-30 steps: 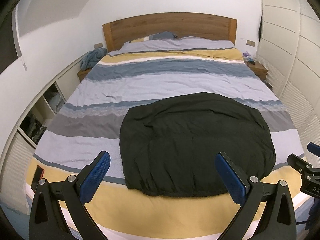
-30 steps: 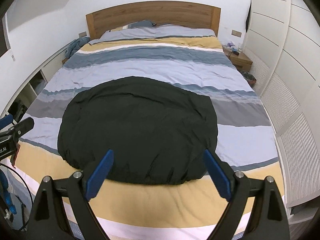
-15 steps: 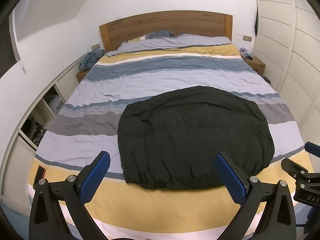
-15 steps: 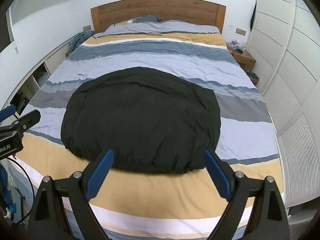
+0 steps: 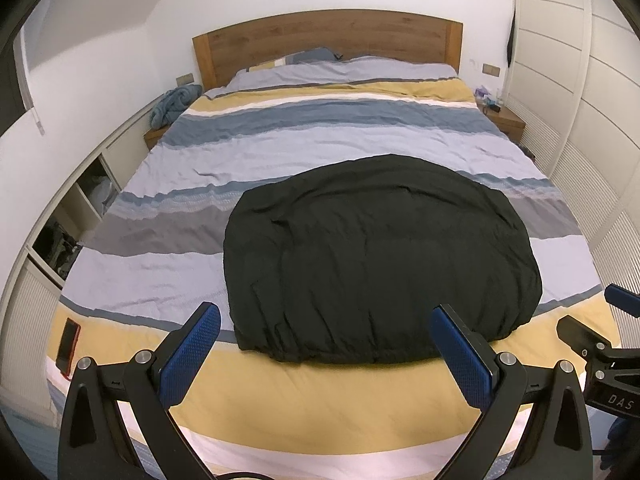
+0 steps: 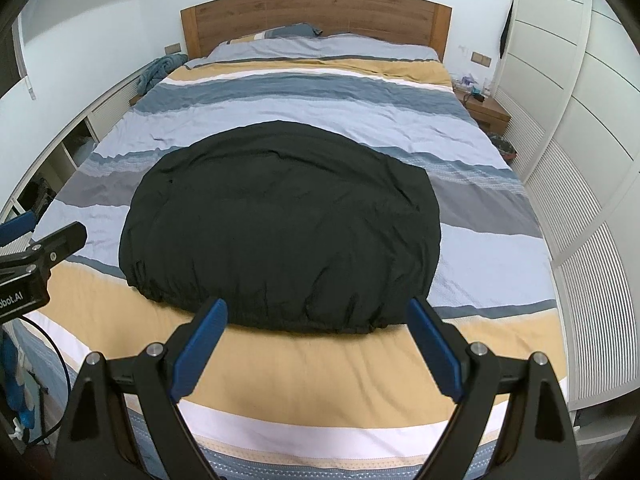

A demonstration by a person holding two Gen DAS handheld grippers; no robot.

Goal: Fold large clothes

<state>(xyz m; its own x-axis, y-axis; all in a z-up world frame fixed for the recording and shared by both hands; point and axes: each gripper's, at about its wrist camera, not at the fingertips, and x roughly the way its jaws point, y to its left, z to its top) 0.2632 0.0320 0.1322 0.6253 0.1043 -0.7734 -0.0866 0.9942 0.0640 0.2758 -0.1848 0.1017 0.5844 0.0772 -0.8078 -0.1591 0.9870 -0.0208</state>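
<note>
We stand at the foot of a striped bed [image 5: 304, 152] in a white-walled bedroom. On its lower half lies the black garment [image 5: 376, 256], spread flat in a broad, wrinkled slab, its gathered near hem resting along the yellow stripe at the foot end. Our left gripper [image 5: 326, 354] hovers over that yellow stripe just short of the hem, fingers spread wide and holding nothing, the garment lying ahead and slightly right of it. Our right gripper [image 6: 318, 346] hangs likewise at the foot end, fingers wide apart and empty, the hem straight ahead between them. Farther from the garment, a phone [image 5: 67, 345] lies at the bed's left foot corner, a wooden headboard [image 5: 328, 46] closes the far end, and a nightstand [image 5: 506, 122] stands beside the head.
</note>
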